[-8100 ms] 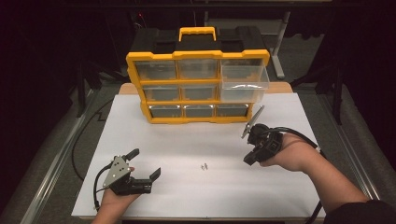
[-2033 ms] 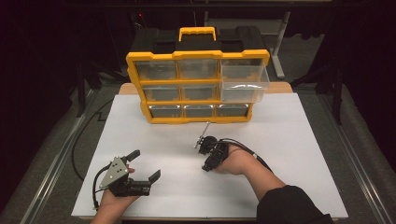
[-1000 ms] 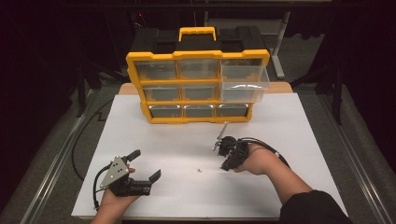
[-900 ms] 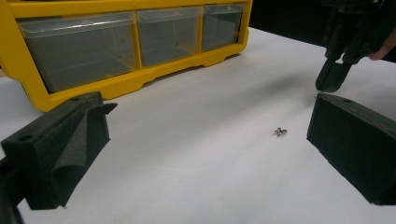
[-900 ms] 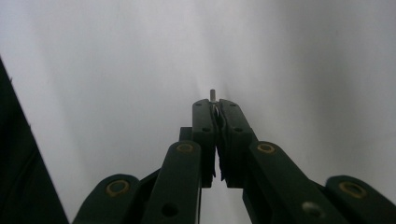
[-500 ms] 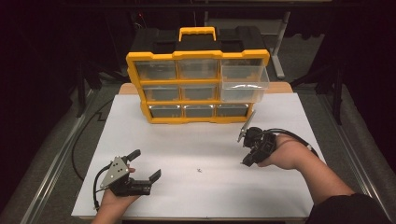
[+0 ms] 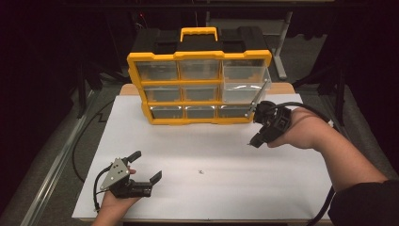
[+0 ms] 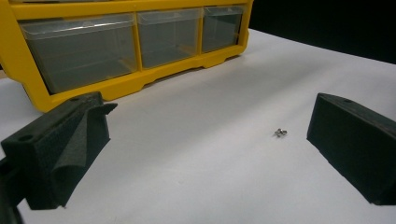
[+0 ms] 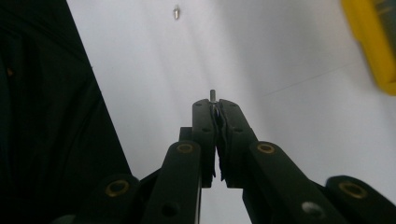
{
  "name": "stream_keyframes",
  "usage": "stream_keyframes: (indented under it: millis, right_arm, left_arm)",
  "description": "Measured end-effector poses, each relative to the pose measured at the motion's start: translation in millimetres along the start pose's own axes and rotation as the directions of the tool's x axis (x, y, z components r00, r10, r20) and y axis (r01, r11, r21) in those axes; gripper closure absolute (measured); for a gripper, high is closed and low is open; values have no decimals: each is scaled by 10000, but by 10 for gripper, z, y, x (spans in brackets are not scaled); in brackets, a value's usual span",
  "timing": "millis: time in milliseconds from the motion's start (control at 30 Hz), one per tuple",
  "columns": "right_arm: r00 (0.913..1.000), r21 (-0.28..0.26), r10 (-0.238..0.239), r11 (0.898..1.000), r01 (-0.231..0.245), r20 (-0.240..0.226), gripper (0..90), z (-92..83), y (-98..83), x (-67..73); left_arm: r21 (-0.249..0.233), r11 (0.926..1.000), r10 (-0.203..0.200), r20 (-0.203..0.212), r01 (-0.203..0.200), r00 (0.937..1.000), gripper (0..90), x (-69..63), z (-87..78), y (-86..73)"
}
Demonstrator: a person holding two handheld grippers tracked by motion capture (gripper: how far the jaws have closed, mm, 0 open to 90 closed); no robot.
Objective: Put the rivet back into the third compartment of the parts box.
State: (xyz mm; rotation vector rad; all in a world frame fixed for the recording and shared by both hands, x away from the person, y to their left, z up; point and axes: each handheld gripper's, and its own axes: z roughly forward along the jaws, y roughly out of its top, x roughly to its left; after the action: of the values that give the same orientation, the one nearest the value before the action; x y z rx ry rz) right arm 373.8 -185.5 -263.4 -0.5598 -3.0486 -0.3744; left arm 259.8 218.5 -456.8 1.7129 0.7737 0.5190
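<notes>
My right gripper [image 7: 253, 141] hangs above the white table at the right, just in front of the yellow drawer organizer [image 7: 200, 87]. In the right gripper view my right gripper [image 9: 215, 105] is shut on a small metal screw [image 9: 213, 93] whose tip pokes out past the jaws. A second small screw [image 7: 201, 172] lies on the table [image 7: 211, 141] near its middle; the left gripper view has this screw [image 8: 280, 133] between the wide-apart jaws. My left gripper [image 7: 148, 165] rests open at the front left with nothing in it.
The organizer has three rows of clear drawers; the middle-right drawer [image 7: 245, 88] is pulled out toward the right hand. A black toolbox with a yellow handle [image 7: 199, 32] stands behind it. Cables trail off both table sides.
The right gripper went to the table's middle, shut on one of two screws lying there, then carried it right and back toward the organizer. One screw stays on the table. The left gripper has not moved.
</notes>
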Motion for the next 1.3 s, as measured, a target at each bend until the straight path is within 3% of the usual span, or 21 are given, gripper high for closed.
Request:
stream_keyframes:
  millis: [233, 633, 900, 1300]
  right_arm:
    - [9992, -108, -94, 9999, 99, 386, 877, -424, 193, -36]
    - [9961, -239, -102, 9996, 124, 880, 877, -947, 516, -125]
    - [9924, -293, -117, 9995, 154, 1221, 877, -1146, 699, -176]
    - [9876, -294, -137, 9994, 185, 1564, 877, -1183, 993, -326]
  left_arm:
    - [3, 10000, 8, 27, -8, 10000, 4, -3, -3, -1]
    - [-46, 10000, -74, 84, 74, 9999, 4, 3, -7, -7]
    - [-72, 9999, -89, 86, 90, 9999, 4, 10, -16, -5]
    - [-143, 9997, -181, 81, 182, 9998, 4, 17, -27, -5]
